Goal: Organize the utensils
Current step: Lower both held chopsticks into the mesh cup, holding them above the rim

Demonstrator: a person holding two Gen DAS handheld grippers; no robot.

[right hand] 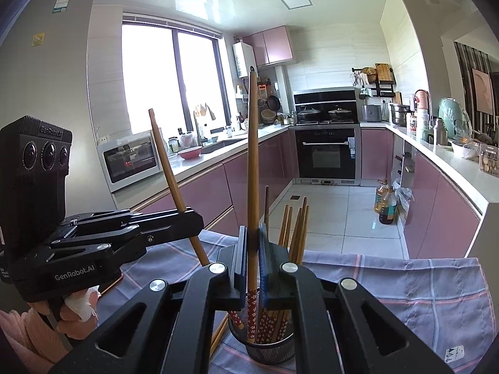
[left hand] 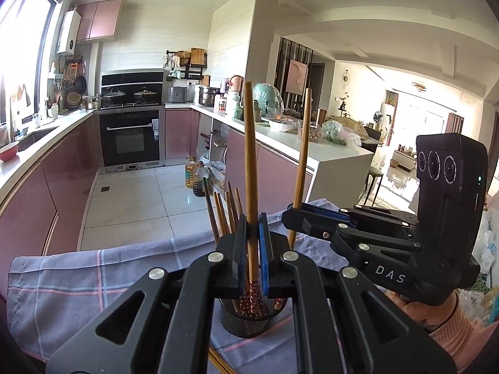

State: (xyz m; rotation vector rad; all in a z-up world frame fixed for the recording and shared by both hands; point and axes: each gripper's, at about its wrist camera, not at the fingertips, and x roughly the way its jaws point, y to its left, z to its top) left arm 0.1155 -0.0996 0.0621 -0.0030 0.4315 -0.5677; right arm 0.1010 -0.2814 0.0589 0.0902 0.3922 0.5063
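A black mesh cup [left hand: 246,321] [right hand: 269,347] stands on a purple checked cloth [left hand: 78,280] [right hand: 405,286] and holds several wooden chopsticks with red flowered ends. My left gripper [left hand: 253,243] is shut on one upright chopstick [left hand: 249,155] whose lower end is in the cup. My right gripper [right hand: 253,249] is shut on another chopstick [right hand: 253,155], lower end in the cup too. Each gripper shows in the other's view, the right one [left hand: 294,210] and the left one [right hand: 190,215], each clamped on its stick just above the cup.
Loose chopsticks [right hand: 220,333] lie on the cloth beside the cup. Beyond the cloth's far edge is a tiled kitchen floor with oil bottles [left hand: 195,177], pink cabinets, an oven [left hand: 131,137] and a cluttered white counter [left hand: 312,146].
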